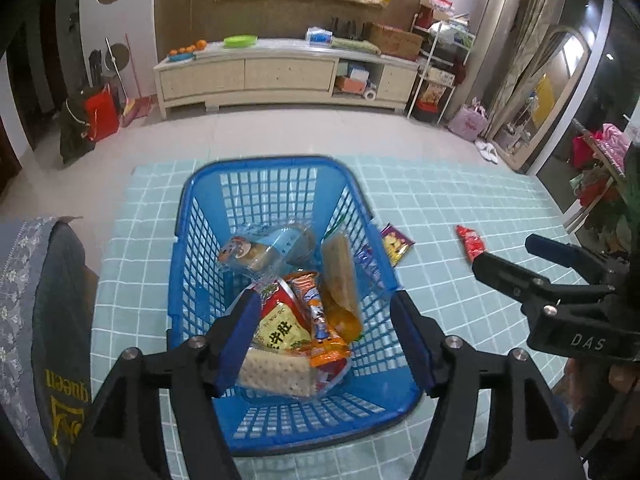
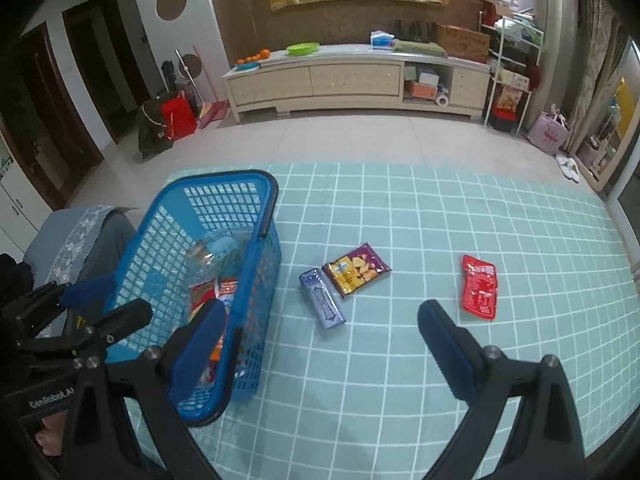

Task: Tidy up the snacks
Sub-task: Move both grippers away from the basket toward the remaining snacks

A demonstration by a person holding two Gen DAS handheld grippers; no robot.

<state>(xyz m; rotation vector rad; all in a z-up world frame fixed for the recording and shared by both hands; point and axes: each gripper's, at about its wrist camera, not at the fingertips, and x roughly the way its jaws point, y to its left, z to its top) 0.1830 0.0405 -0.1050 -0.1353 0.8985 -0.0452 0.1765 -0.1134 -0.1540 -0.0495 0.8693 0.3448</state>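
A blue plastic basket (image 1: pixel 200 216) stands on the teal checked cloth (image 1: pixel 460 208) and holds several snack packs, among them a cracker pack (image 1: pixel 276 376) and a red and yellow pack (image 1: pixel 280 320). My left gripper (image 1: pixel 326 328) is open and empty above the basket. My right gripper (image 2: pixel 320 316) is open and empty above the cloth, right of the basket (image 2: pixel 256 240). On the cloth lie a purple stick pack (image 2: pixel 323 298), a purple and yellow pack (image 2: pixel 355 269) and a red pack (image 2: pixel 479 286). The right gripper (image 1: pixel 504 258) also shows in the left wrist view.
A grey cushioned seat (image 1: pixel 36 300) is left of the basket. Beyond the cloth is tiled floor, a long low cabinet (image 2: pixel 352 80), a shelf rack (image 2: pixel 508 72) and bags on the floor (image 2: pixel 172 120).
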